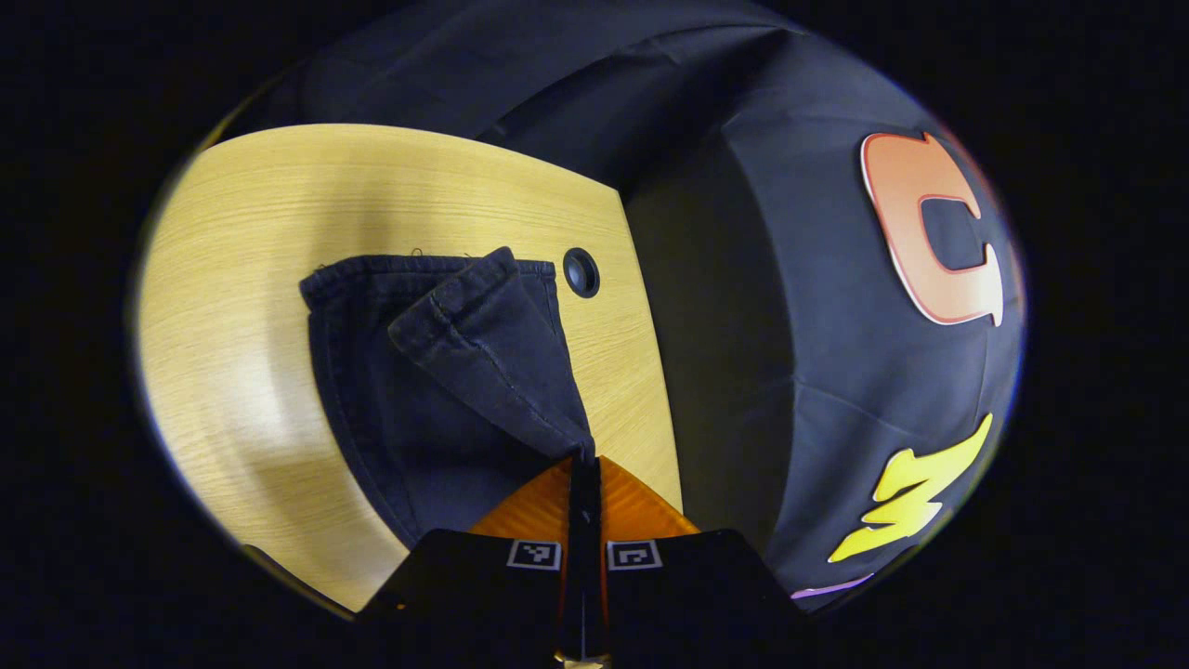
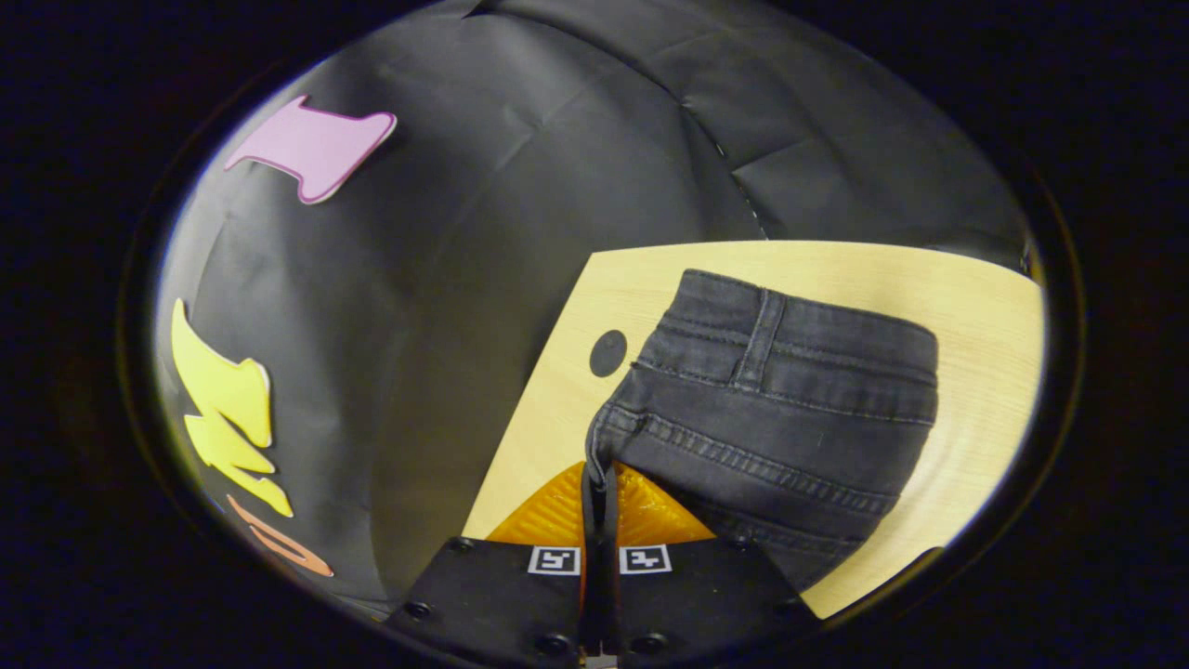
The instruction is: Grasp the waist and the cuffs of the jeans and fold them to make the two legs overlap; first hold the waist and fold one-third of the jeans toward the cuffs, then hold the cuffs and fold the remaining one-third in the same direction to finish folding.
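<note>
Dark grey jeans lie on a light wooden table (image 1: 232, 279). In the left gripper view the two legs with their cuffs (image 1: 446, 288) stretch away from me, one leg lying slanted across the other. My left gripper (image 1: 585, 460) is shut on the jeans' leg fabric (image 1: 502, 372) at its near edge. In the right gripper view the waist (image 2: 790, 344) with its belt loop lies on the table (image 2: 975, 307), and my right gripper (image 2: 599, 469) is shut on the jeans' waist corner (image 2: 618, 423), which is lifted a little.
A round dark hole (image 1: 581, 272) in the tabletop sits just beyond the cuffs, near the table's edge; the same hole (image 2: 608, 353) shows beside the waist. The booth's black cloth wall (image 1: 790, 307) hangs close behind the table edge.
</note>
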Demonstrator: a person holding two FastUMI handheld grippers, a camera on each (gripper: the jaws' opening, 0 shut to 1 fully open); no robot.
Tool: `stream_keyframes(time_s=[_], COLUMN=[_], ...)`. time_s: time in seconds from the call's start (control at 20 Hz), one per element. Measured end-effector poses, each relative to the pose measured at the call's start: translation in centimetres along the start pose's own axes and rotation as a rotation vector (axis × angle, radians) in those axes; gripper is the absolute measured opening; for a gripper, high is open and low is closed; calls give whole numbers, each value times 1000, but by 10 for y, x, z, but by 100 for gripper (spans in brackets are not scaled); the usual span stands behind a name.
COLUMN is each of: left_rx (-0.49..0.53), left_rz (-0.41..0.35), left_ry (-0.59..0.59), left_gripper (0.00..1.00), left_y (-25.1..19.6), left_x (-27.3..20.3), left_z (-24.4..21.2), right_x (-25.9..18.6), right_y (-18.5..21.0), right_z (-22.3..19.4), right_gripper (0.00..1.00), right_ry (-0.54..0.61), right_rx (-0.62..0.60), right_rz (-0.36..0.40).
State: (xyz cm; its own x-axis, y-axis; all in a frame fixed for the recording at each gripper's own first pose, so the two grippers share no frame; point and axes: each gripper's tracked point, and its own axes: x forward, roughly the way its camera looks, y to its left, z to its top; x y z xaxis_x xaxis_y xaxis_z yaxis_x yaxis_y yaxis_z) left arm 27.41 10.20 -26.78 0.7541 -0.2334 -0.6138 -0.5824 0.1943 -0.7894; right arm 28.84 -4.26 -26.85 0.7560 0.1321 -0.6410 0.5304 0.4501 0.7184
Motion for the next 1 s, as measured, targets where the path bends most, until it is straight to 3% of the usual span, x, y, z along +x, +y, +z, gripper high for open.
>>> stream_keyframes(time_s=[0.35, 0.5, 0.55, 0.6, 0.7, 0.8, 0.85, 0.95, 1.0], left_rx=[24, 8, 0, -22, -19, 53, 80, 127, 143], left_rz=[49, 42, 29, 2, -47, -20, -14, 3, 3], left_ry=[35, 51, 54, 48, 36, 36, 32, 16, 12], left_gripper=[5, 7, 0, 19, 57, 95, 96, 100, 99], left_y=[23, 26, 24, 16, -2, -2, -3, 3, 2], left_x=[41, 49, 52, 48, 44, 43, 40, 32, 26], left_z=[-8, -8, -8, -9, -11, -19, -20, -18, -21], right_x=[37, 40, 39, 37, 42, 40, 39, 25, 16], right_y=[-22, -20, -15, -9, 2, 4, 9, 21, 26], right_z=[-12, -14, -15, -16, -16, -17, -22, -27, -23], right_gripper=[1, 4, 6, 3, 39, 74, 75, 89, 83], right_ry=[19, 19, 28, 30, 34, 35, 39, 50, 41], right_rx=[-58, -60, -47, -28, -19, -74, -96, -119, -132], right_rz=[-91, -83, -63, -25, 17, 6, 13, 37, 50])
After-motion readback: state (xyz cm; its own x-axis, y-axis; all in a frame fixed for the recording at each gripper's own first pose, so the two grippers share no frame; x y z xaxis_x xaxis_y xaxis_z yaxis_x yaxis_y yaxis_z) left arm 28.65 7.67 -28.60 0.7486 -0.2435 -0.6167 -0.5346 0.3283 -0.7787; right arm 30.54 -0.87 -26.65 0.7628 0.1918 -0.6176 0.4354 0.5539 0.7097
